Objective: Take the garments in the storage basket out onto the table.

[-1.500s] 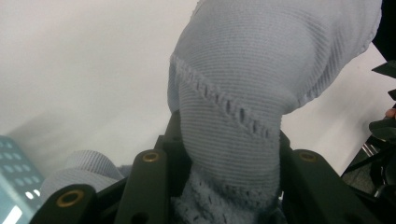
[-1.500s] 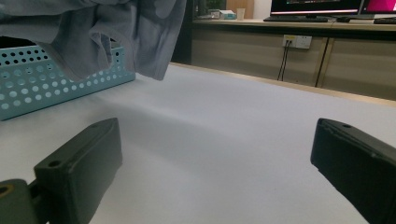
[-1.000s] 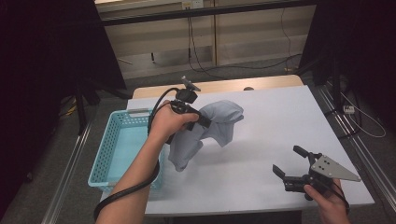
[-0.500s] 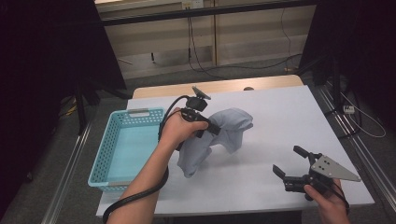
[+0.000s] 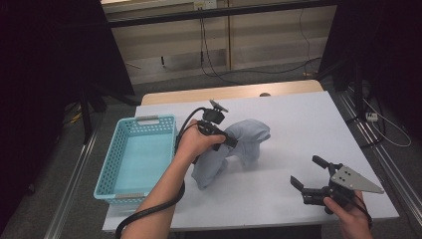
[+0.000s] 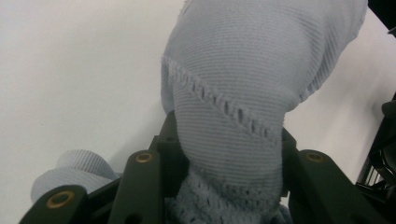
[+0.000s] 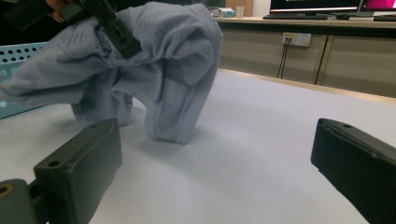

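You work in lab or test room, not home. Desk (image 5: 298,119) with plain white top stands between metal floor rails (image 5: 378,159). Dark curtains (image 5: 45,74) close off both sides. Cables (image 5: 209,45) trail over bare floor. Wall socket (image 7: 297,38) and monitors (image 7: 317,5) on wooden counter (image 7: 261,21) behind you.

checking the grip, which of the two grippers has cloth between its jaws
The left gripper, beside the blue basket: its jaws pinch the grey garment. The right gripper sits apart near the table's front edge, jaws open and empty.
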The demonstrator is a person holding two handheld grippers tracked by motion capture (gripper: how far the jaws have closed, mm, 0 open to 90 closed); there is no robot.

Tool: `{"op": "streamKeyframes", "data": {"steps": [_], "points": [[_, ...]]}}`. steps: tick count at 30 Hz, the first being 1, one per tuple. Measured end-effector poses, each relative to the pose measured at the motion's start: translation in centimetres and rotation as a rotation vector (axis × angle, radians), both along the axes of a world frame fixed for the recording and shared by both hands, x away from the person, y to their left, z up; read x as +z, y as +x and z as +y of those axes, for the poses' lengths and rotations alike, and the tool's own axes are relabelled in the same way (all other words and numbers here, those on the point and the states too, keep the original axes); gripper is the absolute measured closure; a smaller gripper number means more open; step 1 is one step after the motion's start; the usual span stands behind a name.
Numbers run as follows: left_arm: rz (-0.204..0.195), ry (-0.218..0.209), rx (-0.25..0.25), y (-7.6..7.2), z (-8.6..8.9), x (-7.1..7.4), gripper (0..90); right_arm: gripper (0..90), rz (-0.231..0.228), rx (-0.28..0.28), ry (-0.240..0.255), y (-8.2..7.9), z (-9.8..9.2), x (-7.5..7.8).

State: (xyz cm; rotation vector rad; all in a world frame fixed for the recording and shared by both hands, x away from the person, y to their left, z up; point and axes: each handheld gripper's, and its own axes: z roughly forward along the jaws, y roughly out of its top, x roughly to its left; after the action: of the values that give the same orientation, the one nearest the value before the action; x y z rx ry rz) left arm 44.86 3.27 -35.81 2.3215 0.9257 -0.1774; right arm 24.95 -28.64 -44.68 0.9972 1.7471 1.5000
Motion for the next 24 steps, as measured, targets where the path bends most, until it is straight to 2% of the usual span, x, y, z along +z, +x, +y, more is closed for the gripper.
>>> {"op": "streamKeyframes", "data": {"steps": [3,8,10,15,24], "points": [[-0.003,0.000,0.008,0.4,0.4,-0.7,58.7,1.6,-0.003,0.002,-0.002,-0.1,0.0,0.0],[-0.031,0.014,0.024,0.9,1.0,-1.9,55.1,1.6,0.001,0.004,-0.006,0.0,0.1,0.0],[-0.025,0.005,0.032,1.1,1.3,-2.3,55.1,1.6,-0.002,0.010,-0.008,0.0,0.1,0.0],[-0.033,0.004,0.046,1.3,1.4,-2.5,54.5,1.6,-0.001,0.009,-0.013,0.0,0.2,0.0],[-0.058,0.023,0.039,1.4,1.4,-2.6,51.4,1.6,-0.002,0.008,-0.012,-0.1,0.2,0.0]]}}
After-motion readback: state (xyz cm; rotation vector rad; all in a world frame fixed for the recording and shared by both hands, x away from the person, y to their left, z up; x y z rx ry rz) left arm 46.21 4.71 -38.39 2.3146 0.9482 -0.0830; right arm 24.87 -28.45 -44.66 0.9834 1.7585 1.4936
